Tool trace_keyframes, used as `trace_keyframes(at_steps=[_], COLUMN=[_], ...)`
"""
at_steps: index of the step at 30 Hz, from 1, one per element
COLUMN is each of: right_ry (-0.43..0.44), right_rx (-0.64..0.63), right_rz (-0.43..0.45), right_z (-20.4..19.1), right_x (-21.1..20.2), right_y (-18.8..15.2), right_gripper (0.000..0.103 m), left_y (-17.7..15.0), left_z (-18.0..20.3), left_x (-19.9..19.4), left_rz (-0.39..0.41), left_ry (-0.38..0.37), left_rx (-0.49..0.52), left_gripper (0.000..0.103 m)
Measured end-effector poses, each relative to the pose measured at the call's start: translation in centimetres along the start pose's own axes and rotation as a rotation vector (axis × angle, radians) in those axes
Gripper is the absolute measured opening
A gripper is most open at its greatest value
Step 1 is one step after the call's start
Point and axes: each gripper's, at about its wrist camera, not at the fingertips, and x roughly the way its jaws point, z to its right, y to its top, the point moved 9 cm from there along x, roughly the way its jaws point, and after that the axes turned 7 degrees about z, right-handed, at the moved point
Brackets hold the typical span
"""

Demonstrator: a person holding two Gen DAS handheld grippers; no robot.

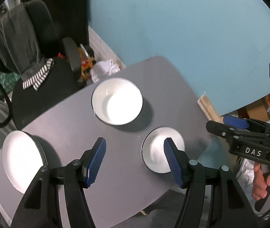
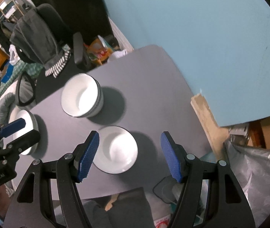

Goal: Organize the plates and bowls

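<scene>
— Plates, white and round with dark rims, sit stacked (image 1: 20, 157) left of the wide-open left gripper (image 1: 135, 159); white nested bowls (image 2: 81, 96) ahead.

— What's left?

— Seemingly the single white bowl (image 2: 115, 149), just beyond the right gripper (image 2: 130, 153), also spread and empty. Grey tabletop (image 1: 74, 121), blue wall (image 1: 192, 28).

Bowls (image 1: 117, 101) and plates (image 1: 20, 159): glossy white, dark-rimmed. Worktop (image 1: 127, 180): smooth matt grey. Hand-held gripper pads (image 2: 88, 156): ribbed blue.

A black office chair (image 1: 45, 87) draped with grey clothing (image 1: 18, 43) stands beside the grey table (image 1: 115, 171).
</scene>
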Motion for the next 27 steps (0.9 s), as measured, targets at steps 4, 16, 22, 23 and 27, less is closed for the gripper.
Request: trace_keyframes(at_steps=[4,16,22,23,27], right_ry=[0.017,0.013,0.028,0.028,0.030], right_rx=[0.018,-0.028,-0.057,-0.060,-0.065], right_rz=[-0.033,-0.111,-0.129,-0.133,-0.151], right_z=[0.9,2.4,2.2,2.2,2.4], right_x=[1.9,7.5,9.3,9.6,10.5], right_y=[-1.2,-4.4,-5.3,-5.5,-6.2], right_gripper=[0.066,0.066,0.066,0.066,0.066], left_y=[-1.0,-4.1,-5.4,-5.6,-6.3], left_z=[0.0,0.8,0.9,0.9,1.1], left_x=[2.3,7.9,10.0,10.2,11.2], left_rz=[-0.026,-0.122,-0.163,-0.172,-0.188], left_ry=[0.020,0.016,0.007,0.010,0.007], left_rx=[0.028,0.029,0.006,0.003,-0.005], left_gripper=[0.064,0.064,0.064,0.064,0.064])
